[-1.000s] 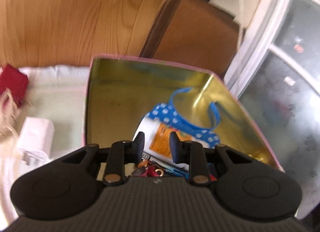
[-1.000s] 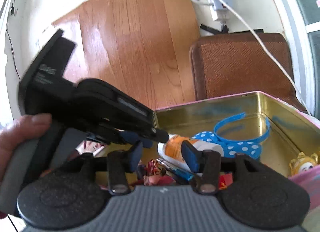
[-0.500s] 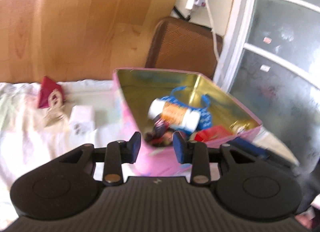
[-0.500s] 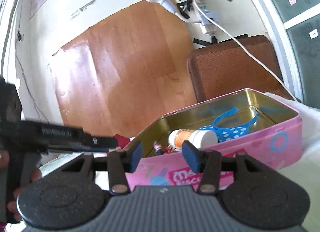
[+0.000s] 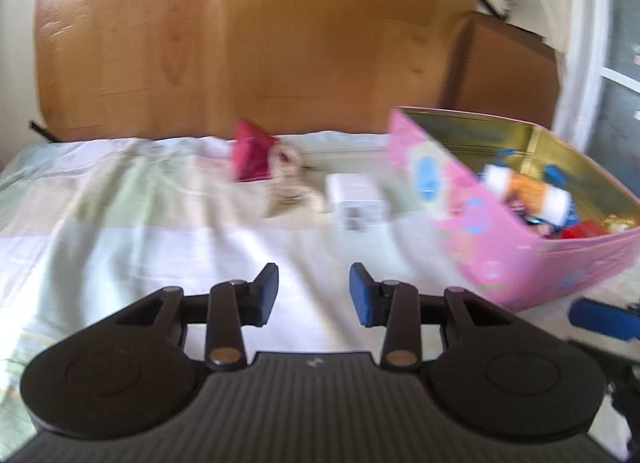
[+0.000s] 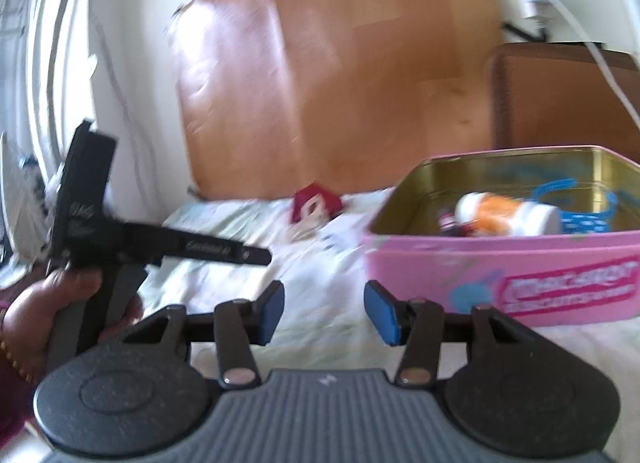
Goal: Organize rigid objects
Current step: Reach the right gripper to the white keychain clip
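- On the bed, over at the right side, sits the pink tin box [image 5: 472, 223] with its gold inside showing.
- Inside the box lies a white and orange bottle [image 6: 508, 217] on its side, with a blue dotted band [image 6: 580, 219] just beside it and some small red things [image 5: 580, 229] near the front wall.
- Just left of the box, a small white plug block [image 5: 358, 205] rests on the sheet.
- Next to that block is a pale, blurry little thing [image 5: 288, 179], too fuzzy to name.
- A dark red thing [image 5: 252, 151] sits behind it, touching or almost touching it.
- The bed sheet [image 5: 120, 215] is pale green and white with soft wrinkles.
- The left gripper [image 5: 314, 295] hovers over bare sheet, well apart from the box; its jaws are opening and nothing is between them.
- The right gripper [image 6: 324, 313] points at the sheet by the box's left corner; its jaws are apart with nothing between them.
- A hand [image 6: 44, 315] holds the left gripper's handle at the left edge of the right wrist view.
- A big brown wooden board [image 5: 248, 39] stands behind the bed.
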Demonstrator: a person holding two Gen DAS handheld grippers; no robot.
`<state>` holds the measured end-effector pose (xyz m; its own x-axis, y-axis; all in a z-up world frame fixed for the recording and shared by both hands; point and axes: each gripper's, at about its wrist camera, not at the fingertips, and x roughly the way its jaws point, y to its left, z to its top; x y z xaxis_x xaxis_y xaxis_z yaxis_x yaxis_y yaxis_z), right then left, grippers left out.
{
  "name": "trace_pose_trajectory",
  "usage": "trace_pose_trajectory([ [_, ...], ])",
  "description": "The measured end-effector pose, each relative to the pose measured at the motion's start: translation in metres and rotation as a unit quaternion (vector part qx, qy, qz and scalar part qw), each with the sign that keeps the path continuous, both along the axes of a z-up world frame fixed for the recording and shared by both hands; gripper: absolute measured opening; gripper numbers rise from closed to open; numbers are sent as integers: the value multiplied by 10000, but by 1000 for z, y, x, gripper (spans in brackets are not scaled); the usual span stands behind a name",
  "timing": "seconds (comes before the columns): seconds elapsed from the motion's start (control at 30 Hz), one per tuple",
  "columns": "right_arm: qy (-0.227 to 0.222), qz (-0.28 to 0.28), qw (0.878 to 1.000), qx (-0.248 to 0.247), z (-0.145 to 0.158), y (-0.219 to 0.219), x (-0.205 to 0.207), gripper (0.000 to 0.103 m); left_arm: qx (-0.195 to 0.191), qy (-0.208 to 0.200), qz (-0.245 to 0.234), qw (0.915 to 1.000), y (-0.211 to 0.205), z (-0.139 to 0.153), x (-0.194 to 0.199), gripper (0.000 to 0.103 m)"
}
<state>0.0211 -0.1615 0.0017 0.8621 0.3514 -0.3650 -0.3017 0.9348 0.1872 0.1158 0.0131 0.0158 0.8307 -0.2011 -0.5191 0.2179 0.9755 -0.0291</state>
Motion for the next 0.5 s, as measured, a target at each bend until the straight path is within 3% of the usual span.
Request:
trace_pose_trajectory([
  [0.33,234,524,9957,-724,2,61,30,46,245,-128,823,9962,67,-15,22,46],
  [0.4,220,583,9936,-944,6,75,44,46,-144,99,931,9955,84,-20,30,46],
  [0.5,269,562,9915,-1146,17,96,75,46,-843,103,985,9915,104,-20,31,46],
])
